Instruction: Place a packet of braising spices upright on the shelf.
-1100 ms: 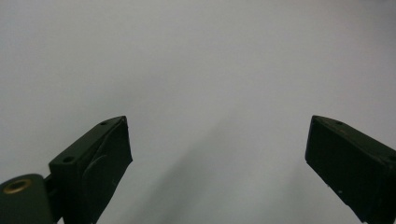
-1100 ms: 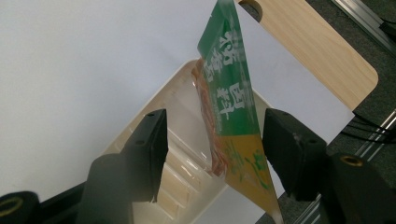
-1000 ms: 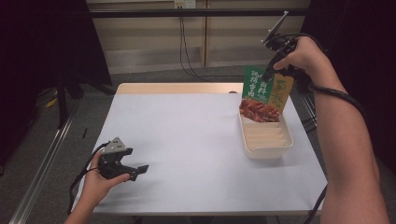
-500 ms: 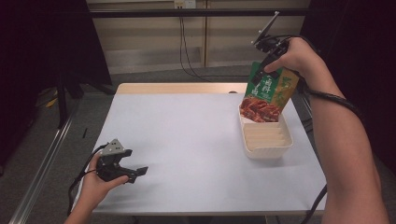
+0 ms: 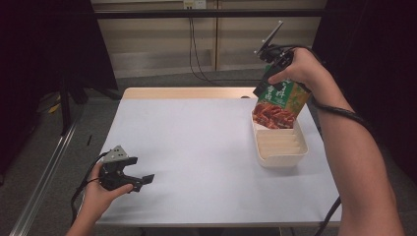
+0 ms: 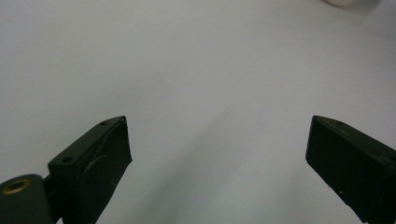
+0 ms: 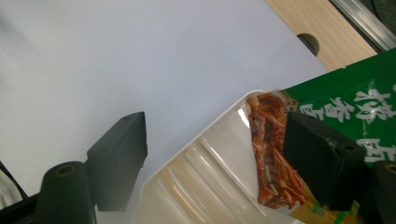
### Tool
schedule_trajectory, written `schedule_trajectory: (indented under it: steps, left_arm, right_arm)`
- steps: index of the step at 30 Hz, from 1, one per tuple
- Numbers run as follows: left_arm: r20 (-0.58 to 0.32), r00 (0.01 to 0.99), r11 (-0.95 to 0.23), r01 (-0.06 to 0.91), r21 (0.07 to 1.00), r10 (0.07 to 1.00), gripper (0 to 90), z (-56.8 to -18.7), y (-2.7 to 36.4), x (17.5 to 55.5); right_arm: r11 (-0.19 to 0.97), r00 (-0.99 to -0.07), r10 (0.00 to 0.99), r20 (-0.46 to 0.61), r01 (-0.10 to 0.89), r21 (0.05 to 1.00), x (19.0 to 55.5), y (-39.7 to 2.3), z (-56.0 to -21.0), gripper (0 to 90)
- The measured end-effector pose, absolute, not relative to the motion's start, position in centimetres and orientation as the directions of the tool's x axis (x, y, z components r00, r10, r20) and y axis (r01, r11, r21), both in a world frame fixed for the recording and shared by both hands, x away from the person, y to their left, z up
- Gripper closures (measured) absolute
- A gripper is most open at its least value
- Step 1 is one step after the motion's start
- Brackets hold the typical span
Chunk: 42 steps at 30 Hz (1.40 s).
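Right gripper (image 5: 269, 81) jaws just opening, wide apart, green snack packet (image 5: 281, 101) leaning in white tray (image 5: 280, 147), released there. Left gripper (image 5: 129, 177) jaws apart, empty, parked near-left on table (image 5: 196, 147).

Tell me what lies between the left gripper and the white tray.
Nothing: in the high view a bare stretch of white table separates the left gripper, near the front left edge, from the white tray, where a green snack packet leans at its far end.

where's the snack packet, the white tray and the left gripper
snack packet (image 5: 281, 101), high view, on its green and red front
white tray (image 5: 280, 160), high view, on its near rim
left gripper (image 5: 141, 182), high view, between the tips of its open jaws
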State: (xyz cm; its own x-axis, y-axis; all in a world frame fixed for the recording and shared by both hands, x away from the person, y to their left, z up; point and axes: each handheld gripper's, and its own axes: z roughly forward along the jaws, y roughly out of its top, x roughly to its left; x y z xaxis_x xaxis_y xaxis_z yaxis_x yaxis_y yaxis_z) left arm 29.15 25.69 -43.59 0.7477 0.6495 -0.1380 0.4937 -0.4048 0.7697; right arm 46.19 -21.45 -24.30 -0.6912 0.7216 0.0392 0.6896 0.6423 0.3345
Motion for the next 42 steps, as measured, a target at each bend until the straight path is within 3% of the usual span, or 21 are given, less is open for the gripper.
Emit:
schedule_trajectory:
  steps: [17,42]
  left_arm:
    - [-0.135,0.743,-0.407,0.497,0.766,0.655,6.5,-43.6,25.7,29.1]
    - [-0.122,0.75,-0.424,0.491,0.761,0.65,6.5,-43.6,25.6,29.1]
  right_arm:
    - [0.715,-0.759,0.65,0.035,0.627,0.31,44.9,-18.6,-27.2,21.6]
    - [0.806,-0.85,0.524,0.061,0.517,0.287,41.3,-14.3,-34.2,20.4]
